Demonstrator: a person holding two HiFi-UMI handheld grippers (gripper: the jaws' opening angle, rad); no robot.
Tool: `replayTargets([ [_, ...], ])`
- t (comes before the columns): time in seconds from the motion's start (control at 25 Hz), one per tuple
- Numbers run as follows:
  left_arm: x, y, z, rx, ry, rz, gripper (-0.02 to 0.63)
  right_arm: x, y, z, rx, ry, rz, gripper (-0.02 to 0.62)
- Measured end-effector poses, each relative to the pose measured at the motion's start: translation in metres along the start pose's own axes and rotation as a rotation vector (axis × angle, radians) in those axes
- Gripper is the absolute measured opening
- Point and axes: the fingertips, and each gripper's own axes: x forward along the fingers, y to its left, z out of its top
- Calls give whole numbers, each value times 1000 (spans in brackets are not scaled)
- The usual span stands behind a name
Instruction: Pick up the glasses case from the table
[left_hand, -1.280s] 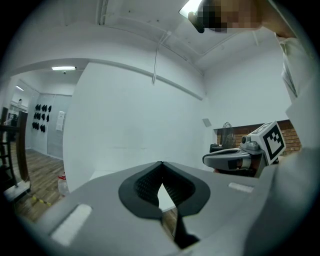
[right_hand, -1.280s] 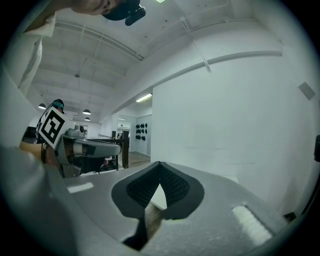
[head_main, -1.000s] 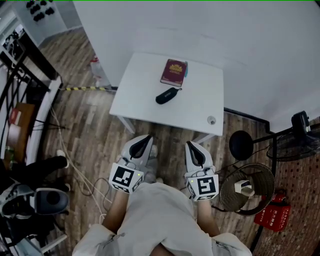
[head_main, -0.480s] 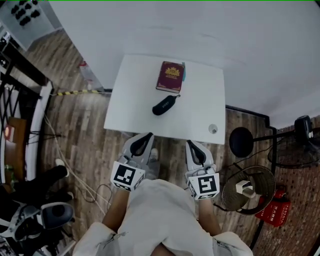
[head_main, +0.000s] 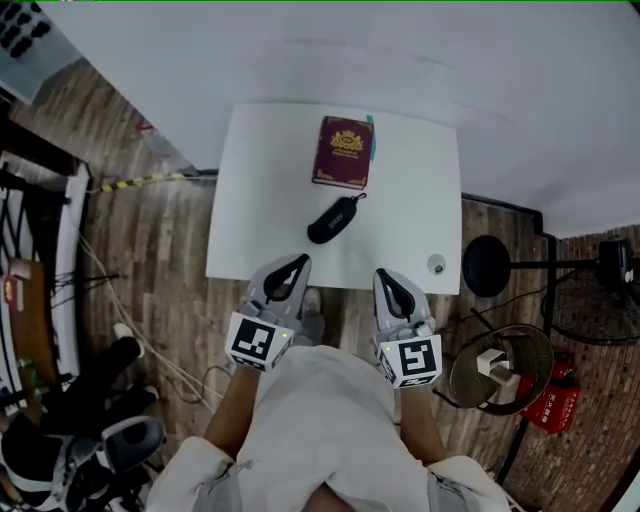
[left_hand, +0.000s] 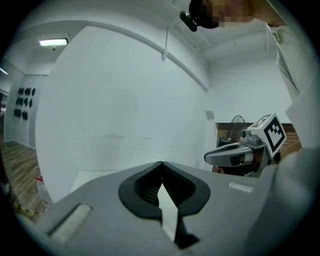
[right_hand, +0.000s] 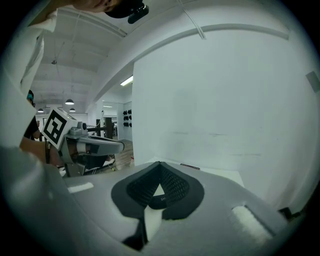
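A black glasses case lies slanted near the middle of a small white table, just in front of a dark red booklet. My left gripper hangs at the table's near edge, left of the case, its jaws shut with nothing between them. My right gripper is level with it on the right, also at the near edge, jaws shut and empty. In the left gripper view the left gripper points at the white wall; the right gripper view shows the right gripper the same way. The case is hidden in both.
A small round object sits at the table's near right corner. A black stool, a wire basket and a red can stand to the right on the wood floor. A white wall runs behind the table.
Both grippers and the person have come closer to the table; the tips now reach its near edge. The jaws stay shut. Case and booklet have not moved on the table.
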Motion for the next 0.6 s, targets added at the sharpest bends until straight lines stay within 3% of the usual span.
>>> replayTargets([
  [0.6,78,46,-54,9,143,-99,45,71,-26,-33,32,129,-50,2],
])
